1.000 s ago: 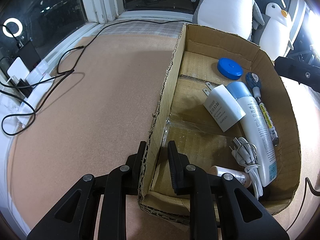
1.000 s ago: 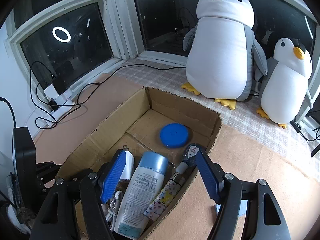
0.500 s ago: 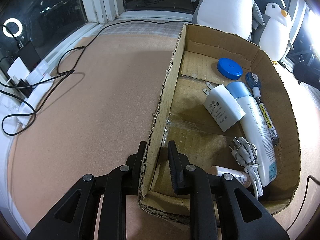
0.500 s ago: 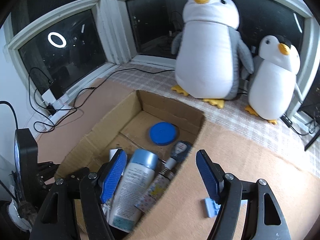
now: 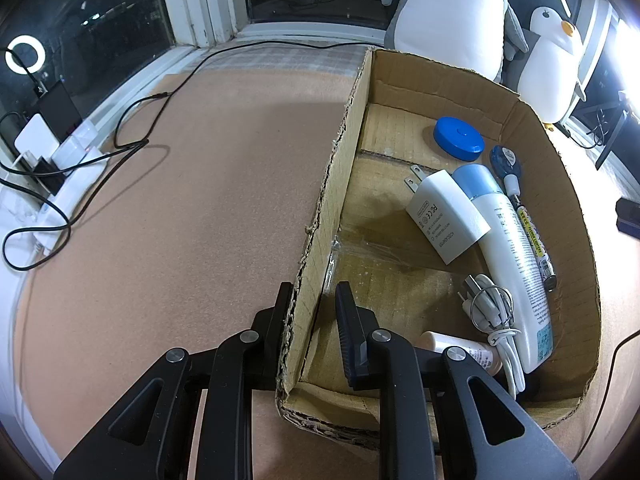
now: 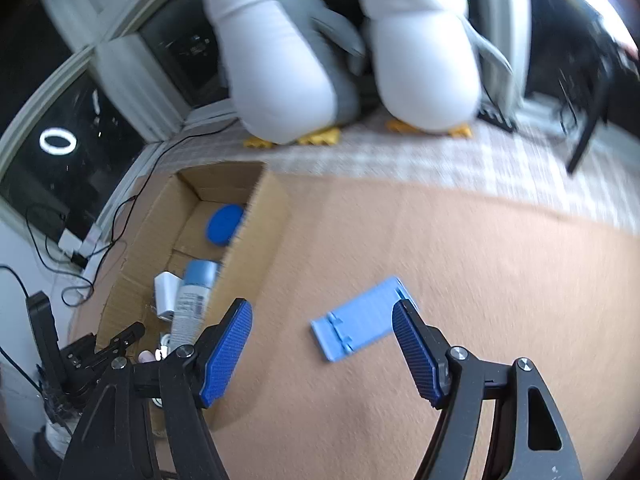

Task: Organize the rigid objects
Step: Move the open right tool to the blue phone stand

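The left gripper (image 5: 310, 300) is clamped on the box's (image 5: 576, 216) long wall near the corner, one finger outside, one inside, cardboard pinched between the jaws.

Inside the box, from the left wrist view: a blue lid (image 5: 459, 138) up at about 1 o'clock near the far wall, a white charger (image 5: 446, 216) with its prongs pointing away, leaning on a white bottle (image 5: 514, 256) with a blue cap. Right of the bottle, along the wall, lies a pen (image 5: 528, 224) with a patterned barrel. At about 4 o'clock a coiled white cable (image 5: 494, 312) sits against the bottle's lower end, with a small pinkish tube (image 5: 460, 350) just beside it, partly behind the gripper.

The right gripper (image 6: 322, 344) is out over the bare desk (image 6: 460, 248), jaws spread wide with nothing in them. A flat blue clip (image 6: 362, 324), some hinged plastic piece, lies on the desk right between and just beyond the fingertips, not touching either pad as far as I can tell. That view is pretty blurry. The box sits off at 9 to 10 o'clock from there, with the lid, charger and bottle visible inside.

Two plush penguins (image 6: 288, 64) stand at 12 o'clock on a checked cloth (image 6: 500, 164) by the window. Cables (image 5: 132, 148) trail across the desk at 9 o'clock in the left view.
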{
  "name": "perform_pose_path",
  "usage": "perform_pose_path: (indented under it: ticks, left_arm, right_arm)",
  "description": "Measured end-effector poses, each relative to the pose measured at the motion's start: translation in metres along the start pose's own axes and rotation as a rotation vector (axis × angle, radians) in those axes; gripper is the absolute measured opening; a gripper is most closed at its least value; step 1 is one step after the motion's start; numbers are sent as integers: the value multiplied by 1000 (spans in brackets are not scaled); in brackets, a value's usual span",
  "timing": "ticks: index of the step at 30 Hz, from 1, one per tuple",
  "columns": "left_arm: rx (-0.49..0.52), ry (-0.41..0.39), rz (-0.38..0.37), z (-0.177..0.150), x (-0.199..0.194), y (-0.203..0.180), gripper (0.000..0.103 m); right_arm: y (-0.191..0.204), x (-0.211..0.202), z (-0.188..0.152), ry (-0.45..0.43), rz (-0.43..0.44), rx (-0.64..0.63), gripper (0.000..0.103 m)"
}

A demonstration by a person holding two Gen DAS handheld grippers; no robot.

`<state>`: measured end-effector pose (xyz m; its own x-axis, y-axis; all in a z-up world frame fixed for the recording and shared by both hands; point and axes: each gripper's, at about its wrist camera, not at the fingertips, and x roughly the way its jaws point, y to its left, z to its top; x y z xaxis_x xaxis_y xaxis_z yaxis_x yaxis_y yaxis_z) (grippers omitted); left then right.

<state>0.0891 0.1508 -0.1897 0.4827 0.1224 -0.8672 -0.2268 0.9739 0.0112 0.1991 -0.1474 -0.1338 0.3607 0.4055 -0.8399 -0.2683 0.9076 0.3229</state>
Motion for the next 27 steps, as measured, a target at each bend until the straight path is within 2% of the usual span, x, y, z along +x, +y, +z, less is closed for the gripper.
perform_pose_path:
  ticks: [8, 15, 27]
  left_arm:
    - [-1, 0, 0, 0, 0, 0, 19]
    - [-10, 1, -6, 1, 1, -1, 19]
    - [-11, 2, -8, 2, 0, -1, 19]
  right_arm:
    - [-50, 20, -4, 78, 90, 229, 69]
    - [-73, 44, 4, 128, 170, 375, 66]
    - [-46, 69, 35, 138, 184, 281, 65]
